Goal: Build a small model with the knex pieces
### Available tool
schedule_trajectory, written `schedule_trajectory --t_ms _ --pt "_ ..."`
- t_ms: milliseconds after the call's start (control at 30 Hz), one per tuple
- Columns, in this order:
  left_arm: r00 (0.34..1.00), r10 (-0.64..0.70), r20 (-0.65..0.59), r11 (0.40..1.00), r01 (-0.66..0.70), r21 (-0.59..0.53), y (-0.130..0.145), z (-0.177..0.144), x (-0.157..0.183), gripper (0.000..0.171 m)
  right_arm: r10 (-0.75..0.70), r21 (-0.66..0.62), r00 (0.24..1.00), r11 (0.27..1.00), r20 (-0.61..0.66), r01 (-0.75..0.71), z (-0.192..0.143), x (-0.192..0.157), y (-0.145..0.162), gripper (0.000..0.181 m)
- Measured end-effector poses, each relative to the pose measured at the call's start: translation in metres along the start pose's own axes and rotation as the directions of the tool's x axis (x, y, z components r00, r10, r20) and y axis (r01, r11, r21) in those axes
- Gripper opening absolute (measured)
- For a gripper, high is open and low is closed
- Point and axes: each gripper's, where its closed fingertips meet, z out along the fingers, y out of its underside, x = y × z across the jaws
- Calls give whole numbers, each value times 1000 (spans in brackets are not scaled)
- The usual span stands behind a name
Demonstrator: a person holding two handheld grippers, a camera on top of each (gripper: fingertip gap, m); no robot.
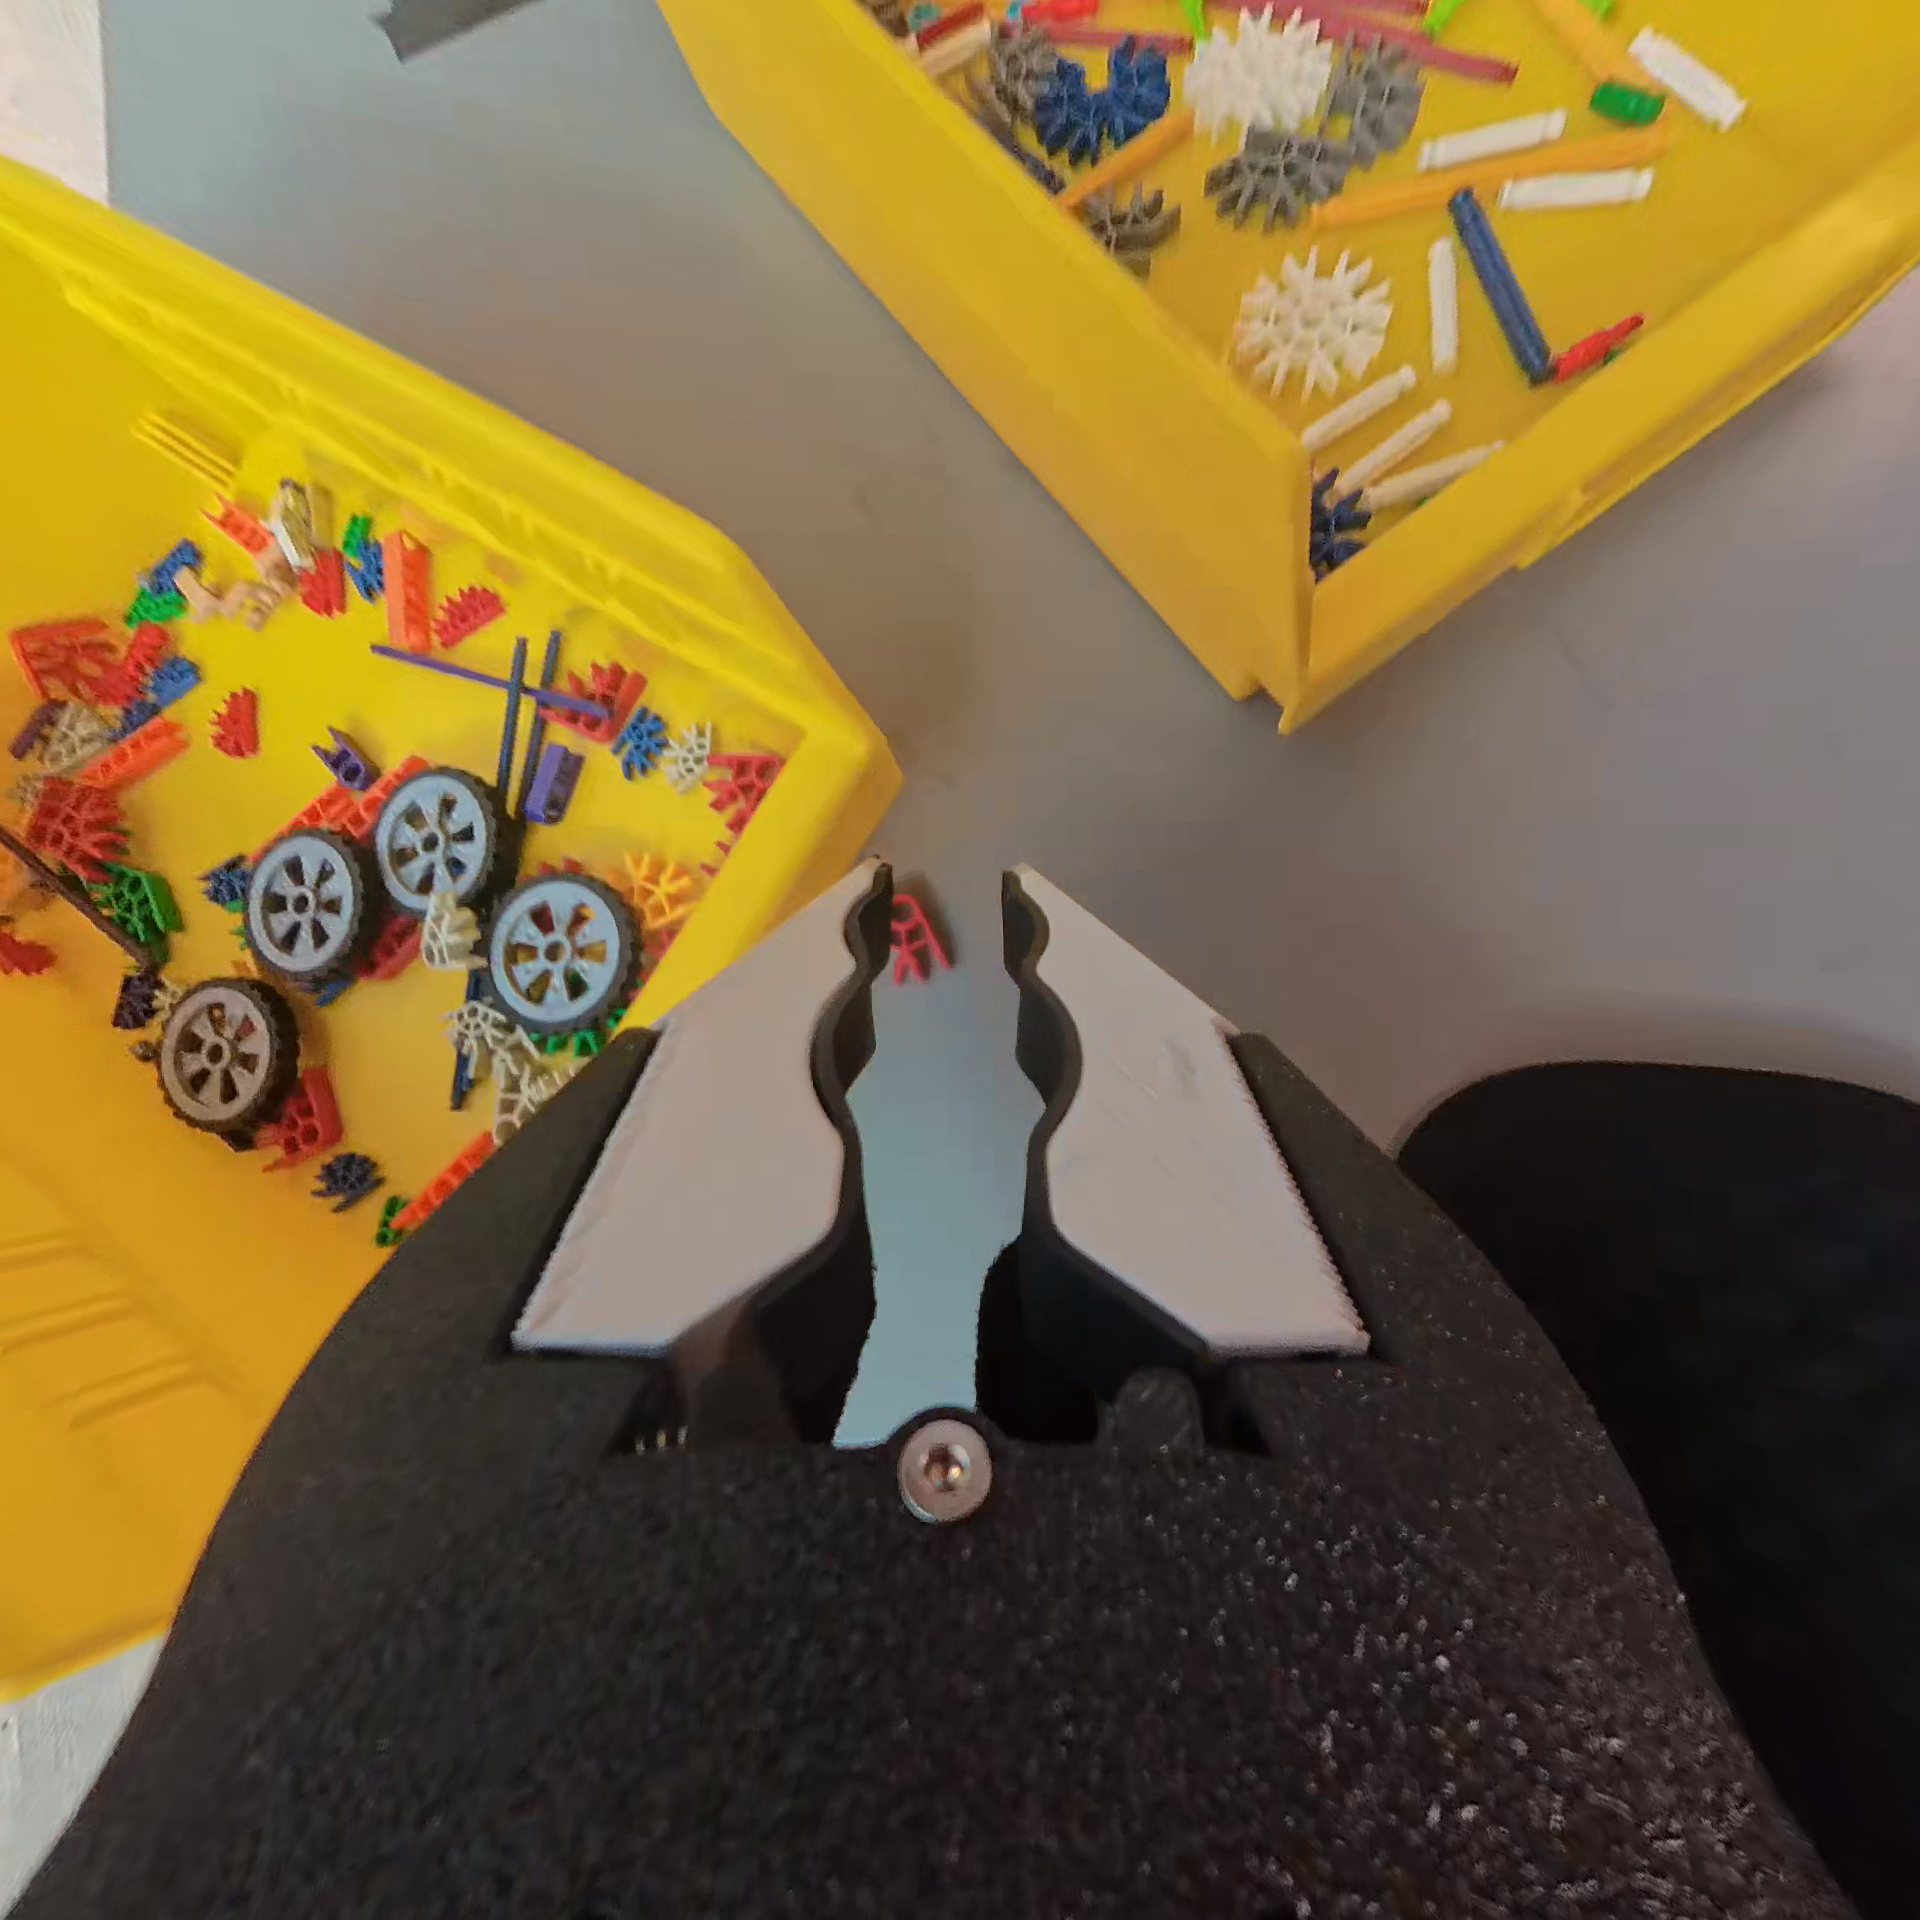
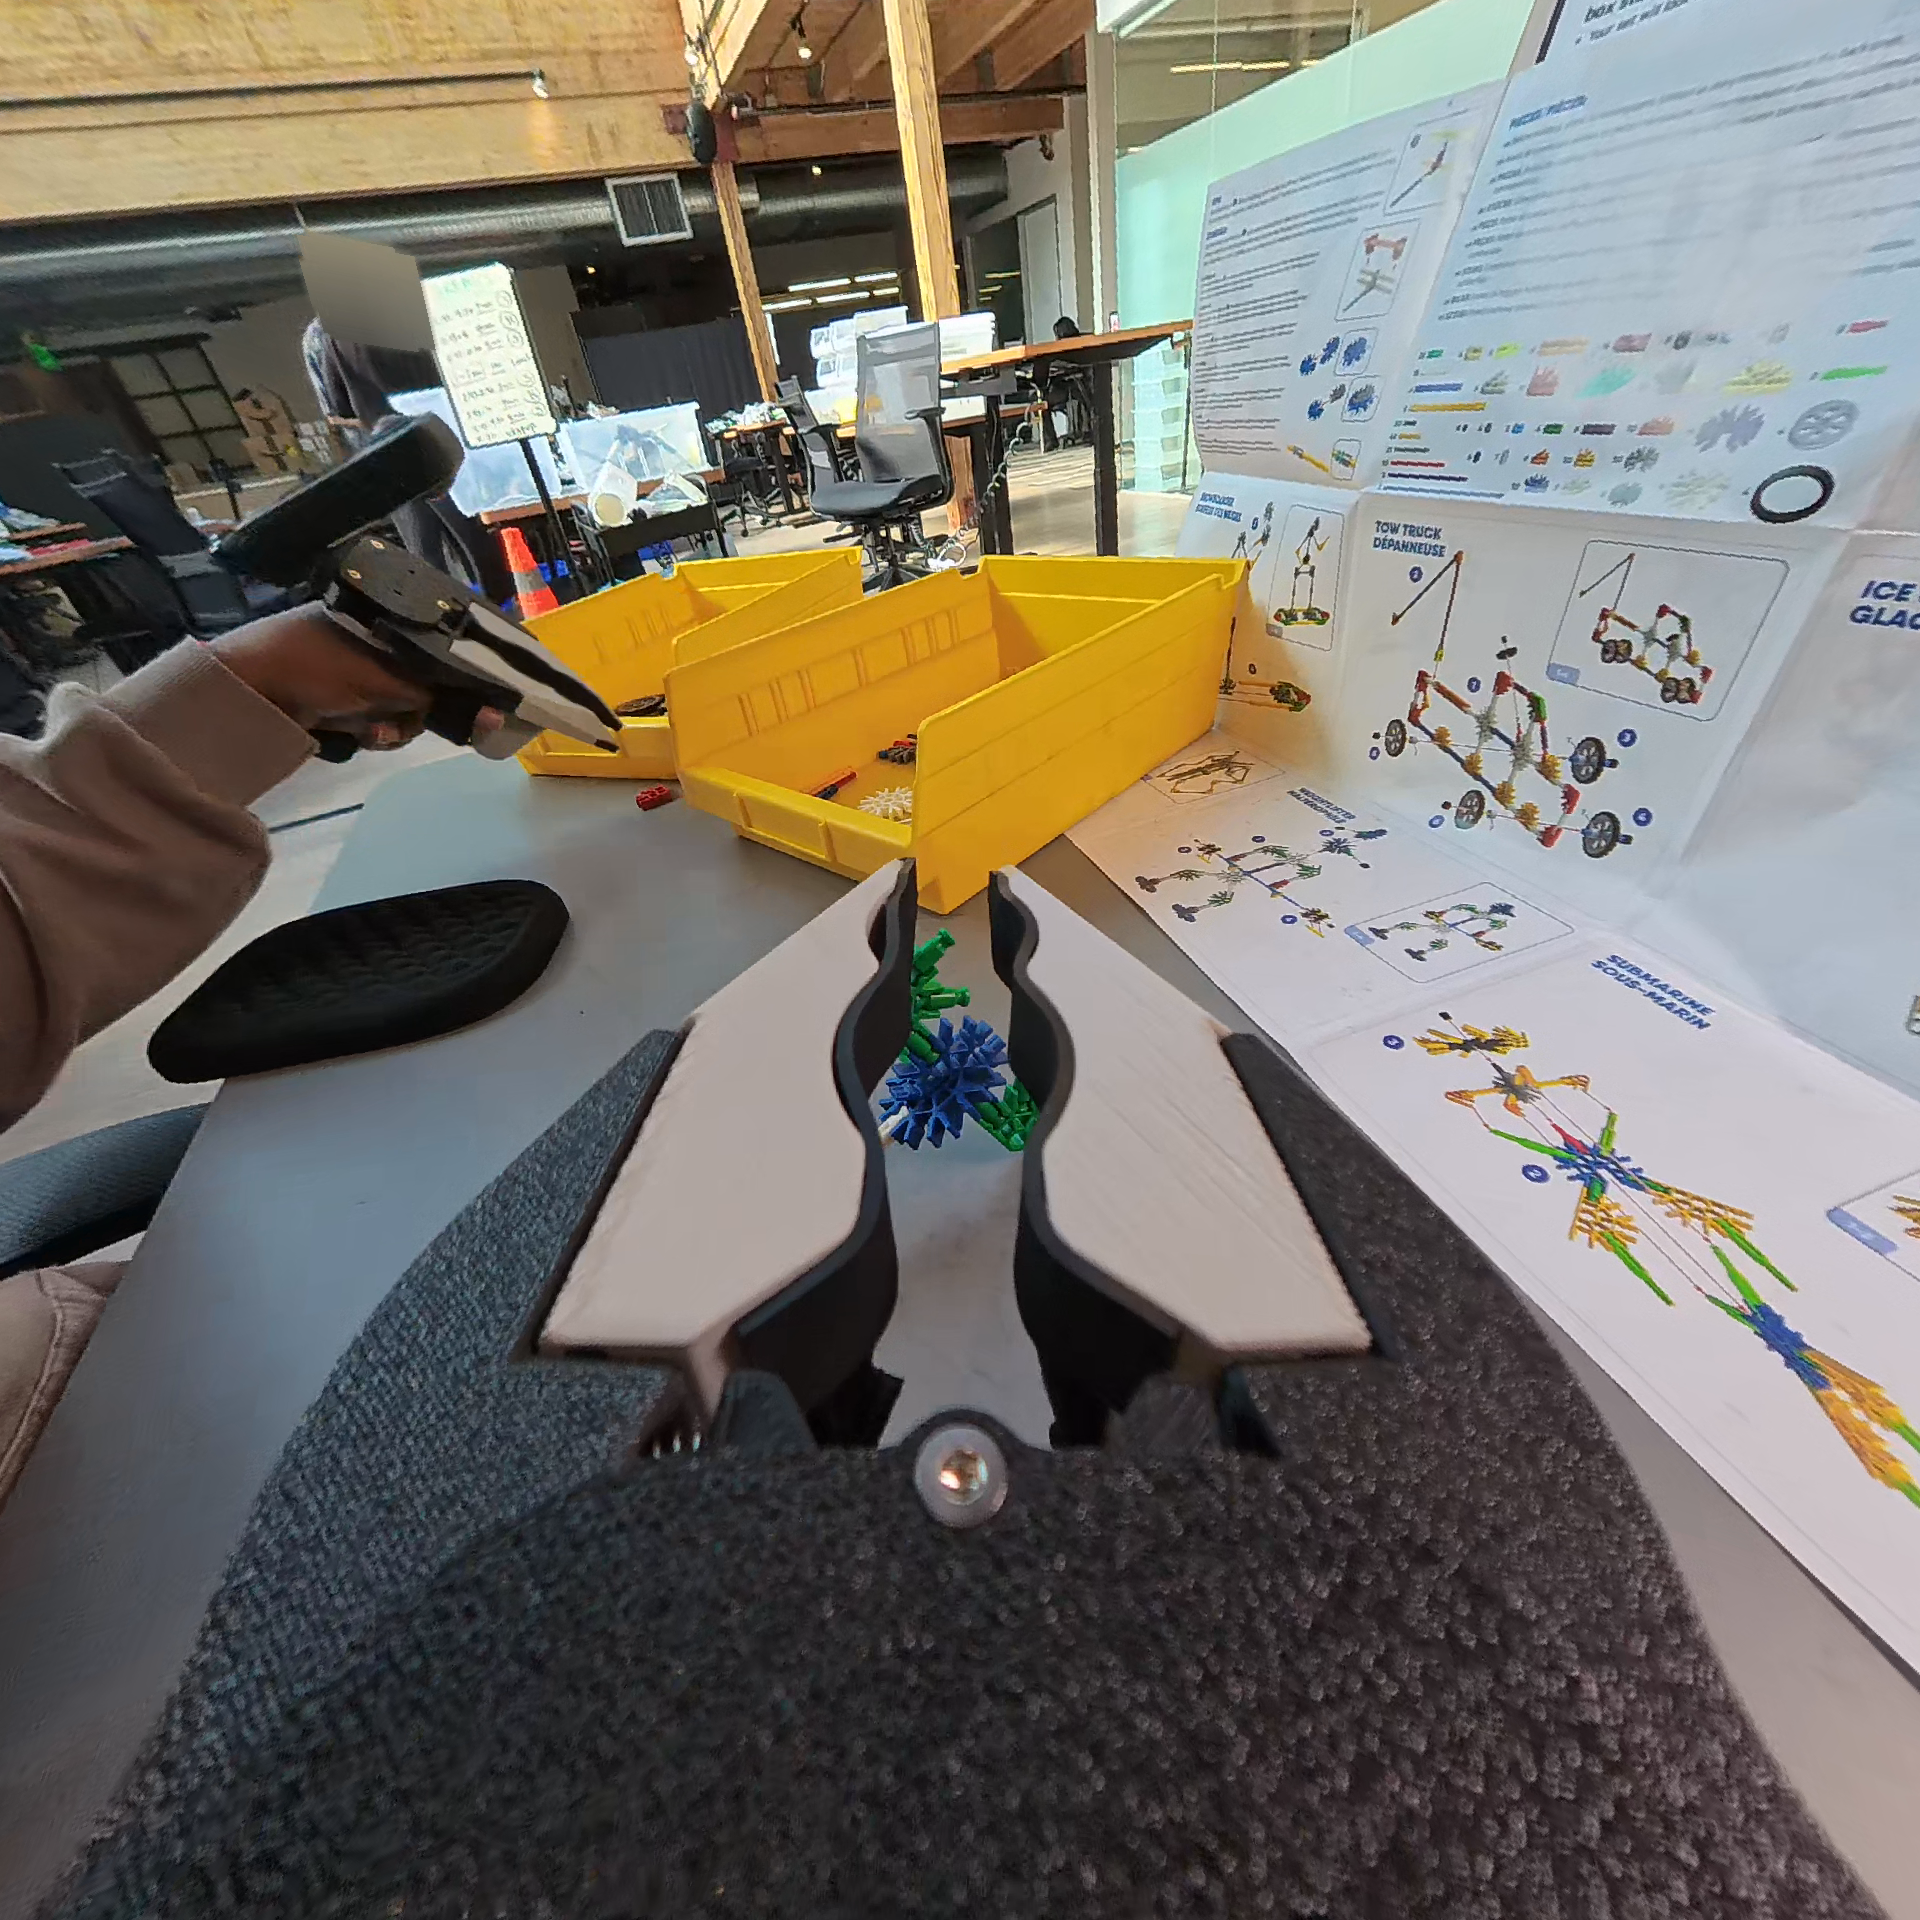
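Left gripper [image 1: 943, 883] was pointed down at the grey table [image 1: 1455, 883], jaws apart, gripping nothing. Small red connector piece [image 1: 918, 937] lay flat on the table between the fingertips, closer to the left finger; couldn't tell if it touched the pad. From the right wrist view the same gripper [image 2: 613, 732] was up in the air at the far left, held in a hand [image 2: 364, 696] with a beige sleeve, tip over the near edge of the far bin, and the red piece [image 2: 655, 797] sat on the table below it.

Left yellow bin [image 1: 831, 727] held wheels [image 1: 561, 951] with grey hubs plus a pile of mixed small connectors. Far-right yellow bin [image 1: 1091, 343] held white, grey and blue snowflake connectors and rods in several colours.

Right gripper [image 2: 951, 883] sat low over the table, fingers spread, also empty. A small build lay on the table between the fingers near the middle of the gap: blue snowflake connector [image 2: 951, 1081] with green rods [image 2: 930, 977] plugged into it. I saw no contact with either finger.

Black padded rest [image 2: 364, 971] lay on the table to the near left. Instruction sheet [image 2: 1455, 935] was spread flat on the right and propped upright behind it.
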Motion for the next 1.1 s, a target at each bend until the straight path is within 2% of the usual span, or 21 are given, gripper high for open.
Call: schedule_trajectory --t_ms 100,167,233,267,300,333,400,500,567,633,700,733,767,800,833,900,967,1000,1067,1100 --pt "997 -80 9 992 80 -92 37 16 -4 24 11 -4 1000 1000 7 -11 2 -1 2 12" --pt "990 -141 -6 985 140 -102 48 31 -7 34 20 -4 1000 1000 13 -20 3 -1 3 12" --pt "974 -223 -35 975 223 -12 36 38 -11 37 18 -6 1000 1000 12 -18 3 -1 4 12" --pt "966 -253 -53 967 253 -5 34 41 -10 34 16 -7 1000 1000 9 -16 2 -1 4 12" --pt "966 -253 -59 967 253 -13 34 45 -9 33 14 -8 1000 1000 7 -14 2 -1 4 12" --pt "971 -234 -51 972 233 -16 34 46 -9 24 12 -10 1000 1000 5 -12 2 -1 4 12" --pt "976 -209 -62 978 206 -42 35 45 -5 20 6 -10 1000 1000 -1 -6 1 0 3 12" --pt "971 -161 -176 987 163 -3 22 28 19 20 7 -2 1000 1000 -5 -7 -1 2 1 12" --pt "986 -128 -104 988 136 74 6 5 11 20 16 1 1000 1000 -5 -16 -1 3 1 12" --pt "987 -153 57 975 142 174 -13 -18 -22 20 27 0 1000 1000 3 -27 0 2 2 12" --pt "950 -198 242 964 144 223 -21 -31 -65 20 33 -3 999 999 13 -33 1 0 3 12" --pt "932 -208 296 967 152 202 -17 -30 -80 21 29 -5 999 1000 15 -29 1 -1 3 12" --pt "930 -202 308 975 164 147 -10 -22 -86 30 20 -6 1000 1000 14 -20 1 -2 2 12" --pt "938 -182 294 983 164 87 -4 -13 -85 53 8 -8 1000 1000 9 -8 1 -3 2 12" --pt "952 -146 270 989 138 51 -1 -6 -80 63 -4 -10 1000 1000 2 4 0 -2 2 12" --pt "977 -57 205 998 58 0 3 4 -61 65 -17 -10 1000 1000 -8 17 -1 -1 1 12" --pt "990 7 138 995 7 -101 16 15 -48 69 -2 -2 1000 1000 -7 2 -3 0 0 12" --pt "987 48 150 988 -25 -153 23 20 -49 67 13 2 1000 1000 -3 -13 -3 1 0 12" --pt "964 178 198 968 -134 -214 28 31 -56 35 35 8 999 999 7 -35 -2 1 0 12" --pt "954 223 203 960 -178 -218 24 35 -56 34 37 7 999 999 8 -37 -2 1 1 12"
